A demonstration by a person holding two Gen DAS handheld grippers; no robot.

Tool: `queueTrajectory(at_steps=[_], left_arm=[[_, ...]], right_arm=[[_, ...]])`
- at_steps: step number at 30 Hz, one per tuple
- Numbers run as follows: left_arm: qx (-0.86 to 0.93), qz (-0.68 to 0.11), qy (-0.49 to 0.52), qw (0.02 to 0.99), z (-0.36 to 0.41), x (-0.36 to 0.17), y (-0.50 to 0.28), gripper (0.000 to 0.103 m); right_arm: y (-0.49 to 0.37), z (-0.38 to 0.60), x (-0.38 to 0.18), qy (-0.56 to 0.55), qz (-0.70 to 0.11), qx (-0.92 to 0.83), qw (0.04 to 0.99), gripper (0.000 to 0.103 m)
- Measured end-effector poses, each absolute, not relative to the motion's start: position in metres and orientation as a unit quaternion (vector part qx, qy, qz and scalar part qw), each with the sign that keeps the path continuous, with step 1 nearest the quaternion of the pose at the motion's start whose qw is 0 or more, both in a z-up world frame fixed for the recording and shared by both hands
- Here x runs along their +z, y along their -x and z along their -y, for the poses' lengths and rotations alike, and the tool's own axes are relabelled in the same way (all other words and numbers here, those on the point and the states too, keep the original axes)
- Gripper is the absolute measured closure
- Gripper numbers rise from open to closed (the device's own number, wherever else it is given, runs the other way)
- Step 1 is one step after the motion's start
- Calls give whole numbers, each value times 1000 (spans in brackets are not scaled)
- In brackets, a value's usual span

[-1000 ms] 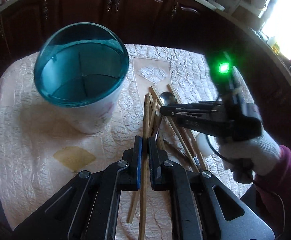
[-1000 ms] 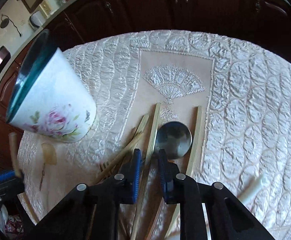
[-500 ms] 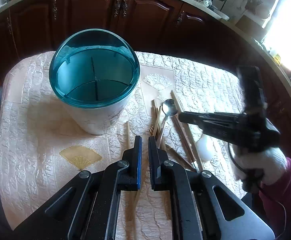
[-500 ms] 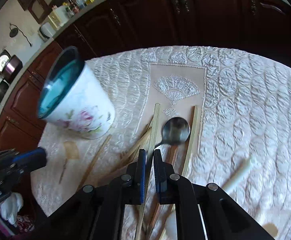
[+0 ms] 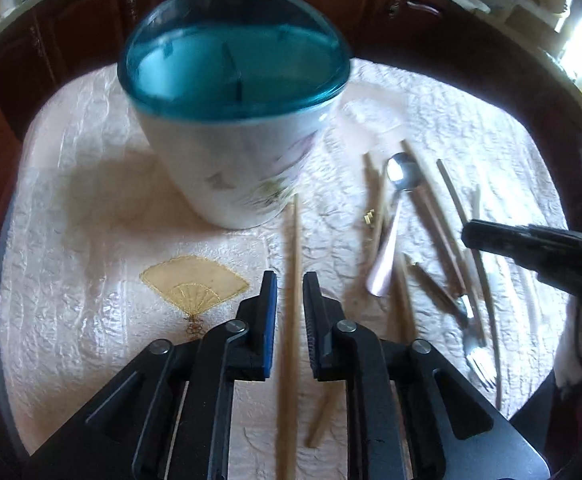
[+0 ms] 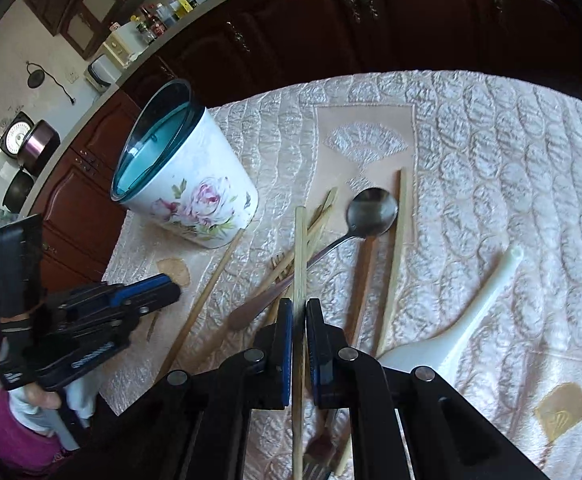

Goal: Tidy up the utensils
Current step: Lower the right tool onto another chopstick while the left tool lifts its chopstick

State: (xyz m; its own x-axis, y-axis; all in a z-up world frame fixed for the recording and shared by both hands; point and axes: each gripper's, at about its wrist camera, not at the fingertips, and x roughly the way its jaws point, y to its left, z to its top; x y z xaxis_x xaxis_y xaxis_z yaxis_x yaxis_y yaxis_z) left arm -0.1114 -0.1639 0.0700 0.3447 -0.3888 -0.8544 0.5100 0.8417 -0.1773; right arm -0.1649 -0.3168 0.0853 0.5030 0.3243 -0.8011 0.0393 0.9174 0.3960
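A white flowered utensil holder [image 5: 243, 168] with a teal rim stands on the quilted cloth. My left gripper [image 5: 290, 280] hangs low in front of it with its jaws opening. A wooden chopstick [image 5: 293, 240] lies on the cloth in the gap, and the pads stand clear of it. To the right lies a pile of chopsticks, a metal spoon [image 5: 401, 172] and a fork [image 5: 475, 348]. My right gripper [image 6: 299, 312] is shut on a pale chopstick [image 6: 299, 248] raised over that pile. In this view the holder [image 6: 195, 196] and my left gripper [image 6: 173, 290] are at the left.
A white plastic spoon [image 6: 451, 340] lies on the cloth right of the pile. Dark wooden cabinets [image 6: 331, 20] run behind the table. A gloved hand and a magenta sleeve [image 6: 15, 432] hold the left gripper at the table's near left edge.
My left gripper sank toward the cloth and its jaws parted around the lone chopstick. My right gripper shut on a pale chopstick and lifted it off the pile.
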Motion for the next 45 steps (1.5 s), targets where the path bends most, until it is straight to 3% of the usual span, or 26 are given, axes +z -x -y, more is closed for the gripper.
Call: queueTrajectory(at_steps=[5, 12, 14, 16, 22, 24, 25, 45], left_arm=[[-257, -503, -76, 821, 178, 58, 103, 83], [-231, -505, -110, 824, 199, 37, 97, 83], [-234, -507, -110, 822, 201, 37, 95, 84], [-242, -512, -104, 817, 200, 37, 93, 93], [-257, -525, -72, 808, 192, 38, 86, 98], [-264, -527, -59, 806, 187, 42, 88, 98], [-268, -526, -52, 806, 184, 47, 89, 98], [-334, -435, 17, 836, 124, 171, 146, 98]], right_arm=[[163, 310, 81, -194, -494, 86, 843, 97], [156, 308, 80, -188, -502, 83, 840, 96], [150, 304, 73, -174, -517, 75, 835, 90], [144, 300, 66, -158, -524, 68, 834, 87], [129, 298, 44, -161, -541, 73, 822, 87], [128, 299, 45, -168, -540, 76, 821, 93], [130, 299, 48, -172, -536, 80, 823, 98], [212, 304, 169, -178, -413, 127, 884, 98]])
